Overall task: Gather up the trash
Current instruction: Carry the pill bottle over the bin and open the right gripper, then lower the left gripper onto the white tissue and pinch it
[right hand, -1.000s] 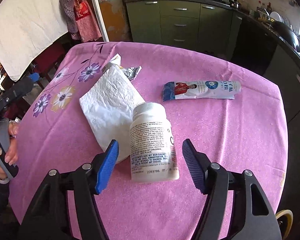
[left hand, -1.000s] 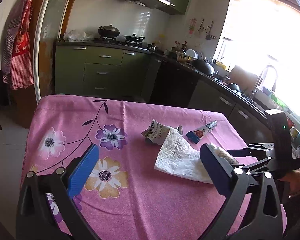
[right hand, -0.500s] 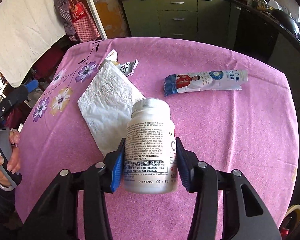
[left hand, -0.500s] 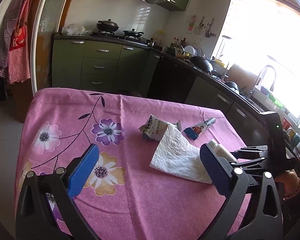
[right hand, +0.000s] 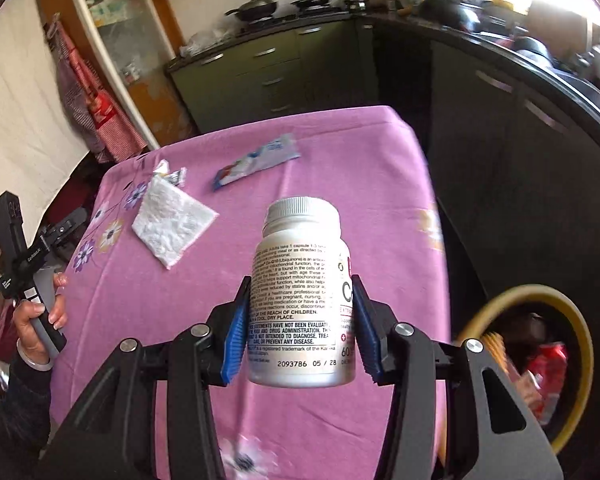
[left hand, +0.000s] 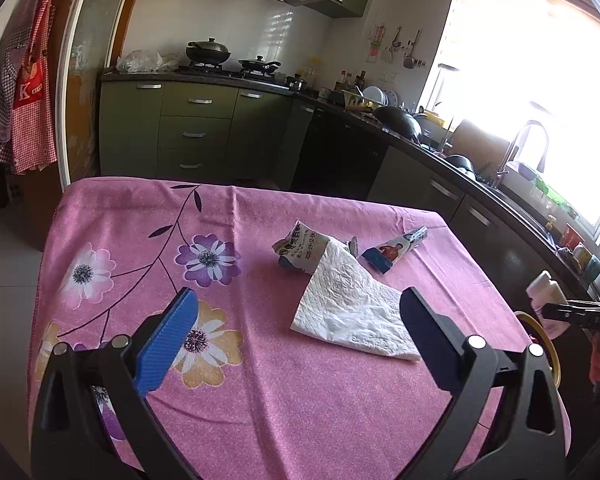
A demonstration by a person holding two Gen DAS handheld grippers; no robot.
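Note:
My right gripper (right hand: 300, 332) is shut on a white pill bottle (right hand: 296, 240) and holds it upright in the air above the pink table's right side. In the left wrist view the same bottle (left hand: 546, 300) hangs past the table's right edge. A yellow-rimmed bin (right hand: 532, 290) holding red and other trash stands just right of it, below. On the cloth lie a white paper towel (left hand: 352, 312), a crumpled printed wrapper (left hand: 300, 250) and a blue-and-red sachet (left hand: 396, 248). My left gripper (left hand: 300, 304) is open above the near side of the table, with nothing between its fingers.
The table wears a pink floral cloth (left hand: 260, 380). Green kitchen cabinets (left hand: 196, 132) with pans on a stove stand behind, and a dark counter with a sink runs along the right under a bright window. A person's hand (right hand: 40, 320) holds the left gripper's handle.
The right gripper closed on the pill bottle, lifted it off the cloth and carried it right, toward the bin. The left gripper has hardly moved.

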